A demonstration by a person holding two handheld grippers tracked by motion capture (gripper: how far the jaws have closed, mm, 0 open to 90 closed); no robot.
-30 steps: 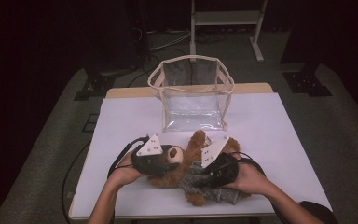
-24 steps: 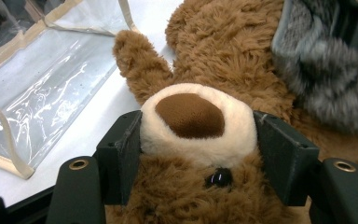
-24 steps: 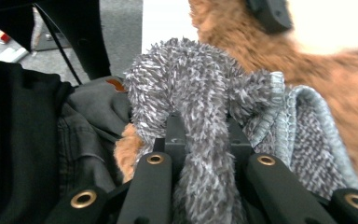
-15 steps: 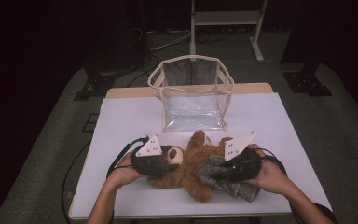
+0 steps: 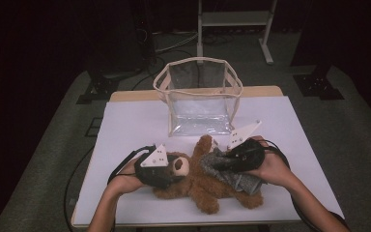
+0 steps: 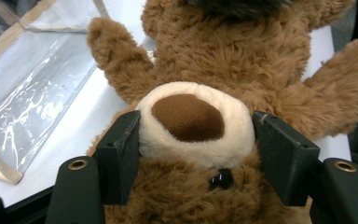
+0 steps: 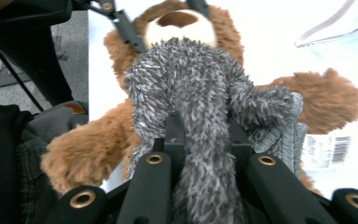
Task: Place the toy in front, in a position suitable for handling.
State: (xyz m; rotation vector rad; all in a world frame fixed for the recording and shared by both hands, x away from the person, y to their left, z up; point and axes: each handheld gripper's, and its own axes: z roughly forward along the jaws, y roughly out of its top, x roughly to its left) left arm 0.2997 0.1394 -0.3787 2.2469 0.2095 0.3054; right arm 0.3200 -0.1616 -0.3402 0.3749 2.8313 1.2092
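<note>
Just in front of the clear plastic tote bag [image 5: 200, 99], brown plush teddy bear [image 5: 207, 186] lies supine, left gripper [image 6: 196, 140] clamping its muzzle, right gripper [image 7: 200, 140] clenched on grey fuzzy garment [image 5: 232, 169], now drawn further rightward off torso—undressing apparently progressing.

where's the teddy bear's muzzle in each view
high view: the teddy bear's muzzle lies low and centre-left, beside the left gripper.
left gripper view: centre, clamped between the black jaws.
right gripper view: top centre, above the grey knit garment, muzzle at.
shared landmark: the clear plastic bag, top left and top right.
</note>
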